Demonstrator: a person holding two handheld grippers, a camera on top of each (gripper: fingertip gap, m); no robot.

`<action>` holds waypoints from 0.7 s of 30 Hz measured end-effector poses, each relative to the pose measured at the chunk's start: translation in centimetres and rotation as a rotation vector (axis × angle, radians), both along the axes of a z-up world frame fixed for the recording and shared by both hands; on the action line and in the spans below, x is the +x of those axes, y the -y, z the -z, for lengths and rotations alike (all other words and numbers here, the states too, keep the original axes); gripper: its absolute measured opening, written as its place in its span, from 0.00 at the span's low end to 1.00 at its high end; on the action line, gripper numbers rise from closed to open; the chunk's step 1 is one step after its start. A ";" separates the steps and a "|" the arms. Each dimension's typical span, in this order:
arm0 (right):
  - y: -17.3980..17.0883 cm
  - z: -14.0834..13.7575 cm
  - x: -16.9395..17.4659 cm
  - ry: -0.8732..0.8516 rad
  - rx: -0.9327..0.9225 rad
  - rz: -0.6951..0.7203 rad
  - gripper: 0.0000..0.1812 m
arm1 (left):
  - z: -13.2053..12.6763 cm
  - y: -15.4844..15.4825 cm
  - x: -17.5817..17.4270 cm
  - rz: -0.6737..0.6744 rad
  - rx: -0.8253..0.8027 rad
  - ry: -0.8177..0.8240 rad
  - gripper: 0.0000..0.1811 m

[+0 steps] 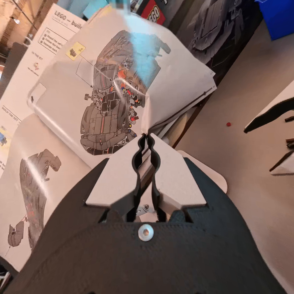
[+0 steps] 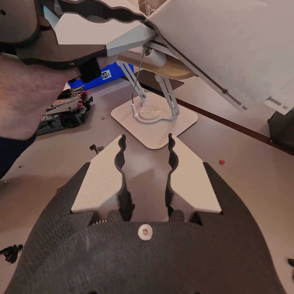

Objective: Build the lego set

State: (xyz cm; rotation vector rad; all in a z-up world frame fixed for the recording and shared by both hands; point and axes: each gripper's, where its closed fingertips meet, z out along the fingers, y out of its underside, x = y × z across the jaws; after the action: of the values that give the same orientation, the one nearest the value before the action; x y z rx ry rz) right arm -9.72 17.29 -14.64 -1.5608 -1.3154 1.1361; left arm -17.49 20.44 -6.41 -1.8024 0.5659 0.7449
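Note:
The instruction booklet [image 1: 66, 98] lies open on a white stand, showing drawings of a grey car. My left gripper [image 1: 146, 135] is shut on the lower corner of one page [image 1: 167, 95], which curls up off the booklet. The right wrist view shows that gripper [image 2: 149, 23] from below, pinching the page edge [image 2: 222, 39]. My right gripper [image 2: 147, 136] is open and empty, low over the table in front of the stand's base [image 2: 154, 127]. The partly built grey Lego car [image 2: 66, 111] sits on the table to the left, behind a person's hand [image 2: 23, 95].
A small red piece [image 2: 221, 162] lies on the table to the right, and also shows in the left wrist view [image 1: 228, 124]. Small loose pieces [image 2: 97, 148] and a black pile [image 2: 11, 253] lie left. A blue bin [image 2: 98, 78] and the set's box [image 1: 152, 14] stand behind. Some 12 centimeters of space lies between my two pairs of fingers. The small red piece [image 2: 221, 162] is about 15 centimeters from my right fingertips and 25 centimeters from my left. My left wrist view [image 1: 228, 124] looks at it from another angle.

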 end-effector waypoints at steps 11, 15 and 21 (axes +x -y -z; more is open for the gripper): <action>0.2 0.8 -0.2 0.029 0.003 -0.011 0.28 | -0.6 0.3 0.0 0.016 0.027 0.080 0.00; 0.2 0.8 -0.2 0.032 0.010 -0.011 0.28 | -0.6 0.2 0.1 0.023 0.028 0.097 0.00; 0.2 0.9 -0.2 0.037 0.010 -0.012 0.28 | -0.5 0.2 0.0 0.029 0.026 0.111 0.00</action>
State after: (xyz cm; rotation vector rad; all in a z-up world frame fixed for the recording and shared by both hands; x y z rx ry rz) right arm -9.97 17.08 -15.59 -1.5758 -1.3545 1.1113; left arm -17.48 20.21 -5.92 -1.7959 0.5054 0.6260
